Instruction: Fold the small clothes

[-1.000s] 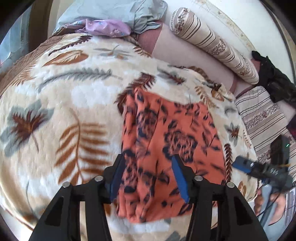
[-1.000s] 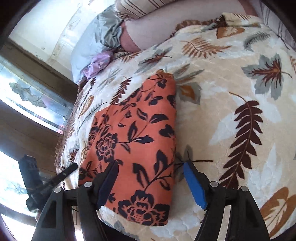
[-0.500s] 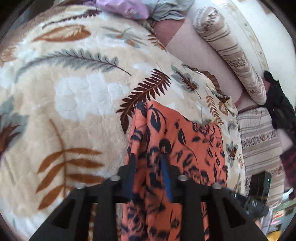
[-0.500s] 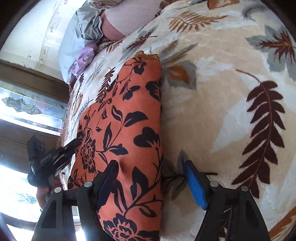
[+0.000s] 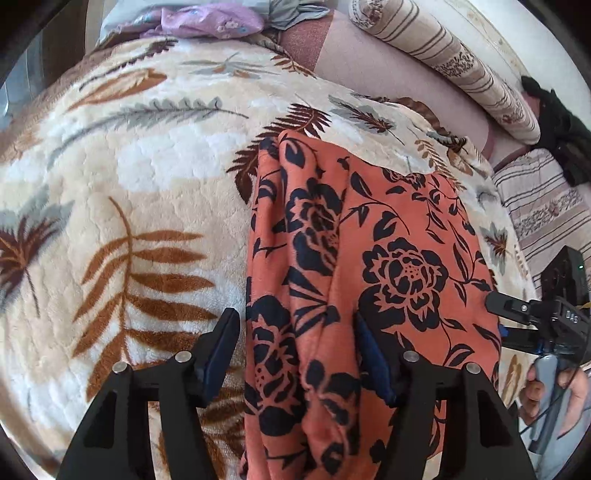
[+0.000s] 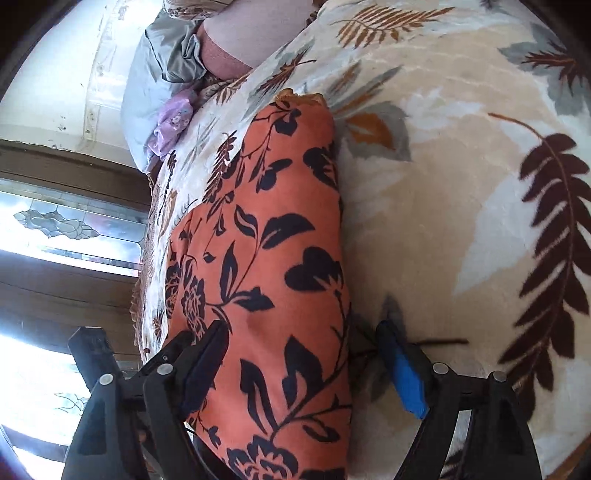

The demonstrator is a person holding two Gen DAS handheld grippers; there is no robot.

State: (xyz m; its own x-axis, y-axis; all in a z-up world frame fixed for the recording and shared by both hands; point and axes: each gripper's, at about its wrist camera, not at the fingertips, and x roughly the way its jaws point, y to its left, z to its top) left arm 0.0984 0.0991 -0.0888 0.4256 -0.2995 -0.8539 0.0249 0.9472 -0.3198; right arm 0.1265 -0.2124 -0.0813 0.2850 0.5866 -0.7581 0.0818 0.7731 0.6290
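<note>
Your left gripper (image 5: pixel 295 347) stands over the near left part of the orange cloth (image 5: pixel 369 258), and its jaws have just been opening: they are parted now, with a raised fold of the cloth between them, the left pad (image 5: pixel 221 343) clear of the fabric over the blanket (image 5: pixel 129 184) and the right pad (image 5: pixel 373 358) down against the cloth's top, so nothing is pinched. Your right gripper (image 6: pixel 303 354) is at the cloth's (image 6: pixel 266 258) other near side, and its jaws have also just been opening; they stand wide, the left finger resting on the orange fabric, the blue pad (image 6: pixel 402 376) out over the bare blanket (image 6: pixel 461 184) just beside the cloth's folded right edge, gripping nothing. The cloth, orange with dark flowers and leaves, lies folded into a long strip on the leaf-patterned blanket, running from the near edge toward the far side, its left edge bunched in ridges and its right part flat. In the left wrist view you can see your right gripper (image 5: pixel 532 317) and the hand (image 5: pixel 557 391) holding it at the cloth's near right corner. At the far side of the bed lie a lilac garment (image 5: pixel 210 22) and a grey one (image 5: pixel 295 11), well apart from the cloth, and a striped bolster (image 5: pixel 461 62) lies along the far right. In the right wrist view a window (image 6: pixel 66 229) shows at the left.
</note>
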